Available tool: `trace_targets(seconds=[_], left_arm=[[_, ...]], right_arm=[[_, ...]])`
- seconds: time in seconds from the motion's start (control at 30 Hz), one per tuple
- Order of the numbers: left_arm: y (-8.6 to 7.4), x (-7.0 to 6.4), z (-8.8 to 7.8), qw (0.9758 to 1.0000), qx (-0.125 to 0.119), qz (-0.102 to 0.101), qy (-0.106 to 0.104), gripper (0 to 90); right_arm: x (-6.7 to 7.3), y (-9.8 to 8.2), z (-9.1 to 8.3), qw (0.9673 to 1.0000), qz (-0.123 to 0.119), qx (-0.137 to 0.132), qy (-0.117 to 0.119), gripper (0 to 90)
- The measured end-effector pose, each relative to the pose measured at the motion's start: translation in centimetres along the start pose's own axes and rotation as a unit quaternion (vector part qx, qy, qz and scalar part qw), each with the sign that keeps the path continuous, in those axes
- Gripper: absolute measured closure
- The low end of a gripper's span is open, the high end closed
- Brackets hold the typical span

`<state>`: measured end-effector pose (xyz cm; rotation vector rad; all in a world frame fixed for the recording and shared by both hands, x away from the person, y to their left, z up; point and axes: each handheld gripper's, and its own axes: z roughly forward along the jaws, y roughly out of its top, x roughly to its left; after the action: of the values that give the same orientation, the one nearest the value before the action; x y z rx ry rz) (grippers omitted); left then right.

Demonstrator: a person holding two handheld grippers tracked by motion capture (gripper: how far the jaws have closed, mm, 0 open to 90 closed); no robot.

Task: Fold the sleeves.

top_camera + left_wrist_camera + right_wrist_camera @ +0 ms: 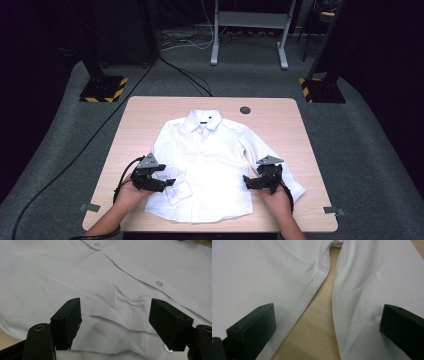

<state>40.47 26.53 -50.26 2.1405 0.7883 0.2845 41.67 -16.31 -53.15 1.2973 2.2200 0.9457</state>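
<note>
A small white button-up shirt [205, 165] lies flat and face up on the wooden table [140, 110], collar at the far side. One sleeve is folded across the front, with its cuff [178, 191] near the left gripper [171, 183]. That gripper rests at the shirt's left lower side, jaws wide apart over the cuff fabric [112, 325], pads not pressing on it. The right gripper [246, 182] sits at the shirt's right side, open. Its jaws straddle the side seam [312, 292] and the right sleeve [372, 290], with bare table between them.
A round grommet hole [245, 110] is in the table's far edge area. Bare wood runs along the table's left, right and far sides. Beyond the table stand black stands with striped bases [102, 90] and cables on grey carpet.
</note>
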Motion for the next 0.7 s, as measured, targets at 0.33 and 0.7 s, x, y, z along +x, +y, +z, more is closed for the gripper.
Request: trace_targets(seconds=[0.33, 0.7], left_arm=[[-0.9, 1.2, 0.9, 0.9992, 0.012, -0.023, 0.029, 25.2], [-1.3, 0.7, 1.4, 0.9989, 0.027, -0.008, 0.038, 24.8]], right_arm=[[0.0, 0.0, 0.0, 1.0000, 0.000, 0.000, 0.000, 0.0], [0.0, 0.0, 0.0, 1.0000, 0.000, 0.000, 0.000, 0.0]])
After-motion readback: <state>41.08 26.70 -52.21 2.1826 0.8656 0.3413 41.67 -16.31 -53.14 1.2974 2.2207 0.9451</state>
